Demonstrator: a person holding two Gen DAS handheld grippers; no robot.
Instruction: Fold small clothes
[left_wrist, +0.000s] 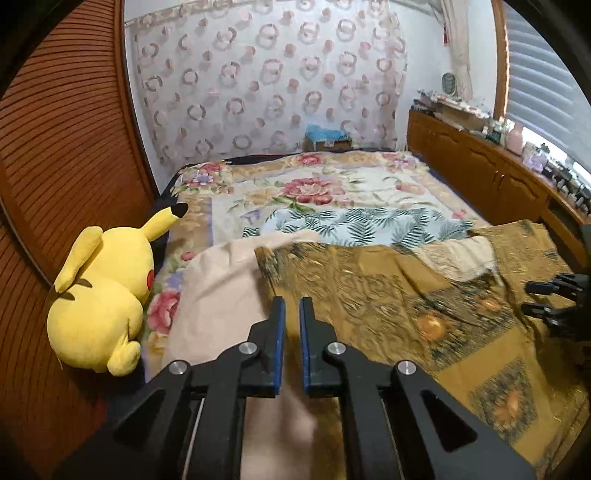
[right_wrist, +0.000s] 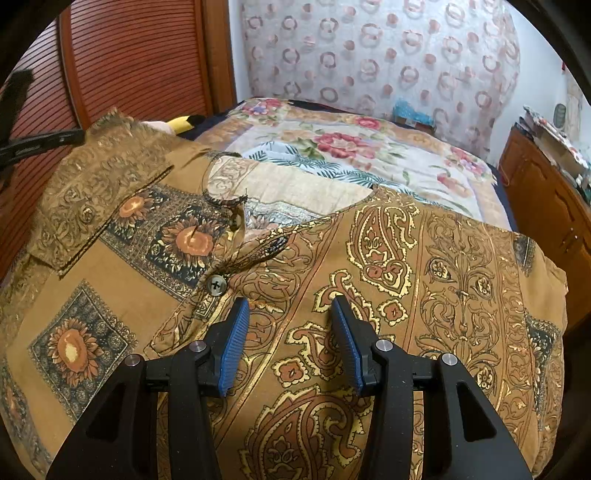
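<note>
A brown shirt (right_wrist: 443, 277) with gold paisley and sunflower squares lies spread on the bed, its buttoned front (right_wrist: 217, 285) facing up. My right gripper (right_wrist: 290, 301) is open just over the paisley chest, with nothing pinched between its blue pads; it also shows at the edge of the left wrist view (left_wrist: 535, 298). My left gripper (left_wrist: 291, 306) has its pads almost together on the shirt's left sleeve, which is lifted and turned over so the pale inside (left_wrist: 214, 288) shows. In the right wrist view the left gripper's fingers (right_wrist: 44, 142) sit at the raised sleeve's frayed edge (right_wrist: 110, 122).
A yellow plush toy (left_wrist: 103, 295) lies at the bed's left edge against a louvred wooden door (left_wrist: 55, 147). A palm-leaf print garment (left_wrist: 362, 221) lies beyond the shirt on the floral bedspread (left_wrist: 314, 184). A wooden cabinet (left_wrist: 480, 166) with clutter on top runs along the right.
</note>
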